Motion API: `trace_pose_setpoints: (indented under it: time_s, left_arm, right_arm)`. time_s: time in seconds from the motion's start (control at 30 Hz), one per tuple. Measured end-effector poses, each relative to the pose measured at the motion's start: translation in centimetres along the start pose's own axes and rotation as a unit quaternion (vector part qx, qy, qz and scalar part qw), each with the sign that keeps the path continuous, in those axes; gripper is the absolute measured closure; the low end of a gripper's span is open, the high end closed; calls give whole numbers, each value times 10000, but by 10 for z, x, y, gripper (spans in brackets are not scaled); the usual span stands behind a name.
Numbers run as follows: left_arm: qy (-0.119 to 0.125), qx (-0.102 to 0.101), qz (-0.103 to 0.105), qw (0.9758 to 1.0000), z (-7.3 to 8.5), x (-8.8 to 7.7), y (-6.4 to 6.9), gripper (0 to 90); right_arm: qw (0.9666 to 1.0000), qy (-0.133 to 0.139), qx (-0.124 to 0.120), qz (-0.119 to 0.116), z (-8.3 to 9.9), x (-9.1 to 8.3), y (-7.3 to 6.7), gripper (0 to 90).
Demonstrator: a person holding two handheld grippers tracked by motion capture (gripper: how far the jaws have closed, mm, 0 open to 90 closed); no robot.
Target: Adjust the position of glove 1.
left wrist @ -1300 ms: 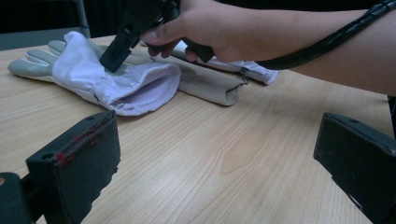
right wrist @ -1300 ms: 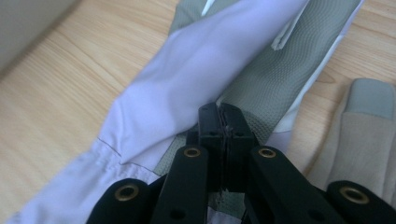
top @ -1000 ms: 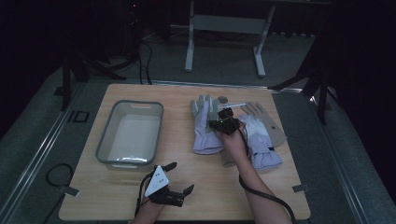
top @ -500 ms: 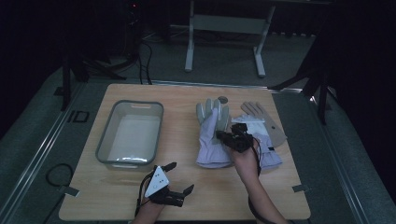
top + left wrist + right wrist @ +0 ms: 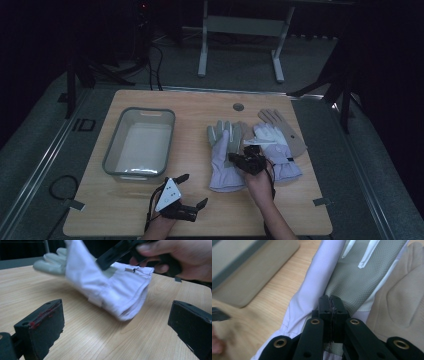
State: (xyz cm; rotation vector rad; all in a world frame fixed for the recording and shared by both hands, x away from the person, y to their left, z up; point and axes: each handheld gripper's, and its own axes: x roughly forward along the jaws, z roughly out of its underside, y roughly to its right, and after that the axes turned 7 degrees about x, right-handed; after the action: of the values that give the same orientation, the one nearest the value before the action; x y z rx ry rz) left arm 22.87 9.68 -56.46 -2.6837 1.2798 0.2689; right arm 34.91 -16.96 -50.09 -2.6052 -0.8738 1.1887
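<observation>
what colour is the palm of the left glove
Grey, with a fine dotted texture on the glove palm; clearest in the right gripper view.

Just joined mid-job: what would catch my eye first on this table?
The pale gloves lying mid-table, right of the grey bin: the right gripper sits over the nearer one's cuff, jaws shut. In the right gripper view they seem to pinch the fabric, though I cannot be sure. The left gripper waits open near the front edge, holding nothing.

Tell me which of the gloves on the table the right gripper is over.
The left-hand glove, lying alone nearest the grey bin. The right gripper sits over its cuff end, while the other gloves overlap in a pile further right.
</observation>
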Motion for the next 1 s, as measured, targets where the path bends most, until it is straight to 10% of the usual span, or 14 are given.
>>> trace_pose_setpoints:
  time_s: [0.3,0.77,1.0]
  left_arm:
    - [-3,-4,15,10000,0,0,0,4]
    - [-1,-17,-12,10000,0,0,0,4]
    - [-7,-16,-4,10000,0,0,0,4]
  right_arm:
    - [9995,-263,73,156,6,36,17,886]
    - [9984,-514,-210,-67,12,38,27,879]
    - [9989,-382,-224,-134,6,26,24,706]
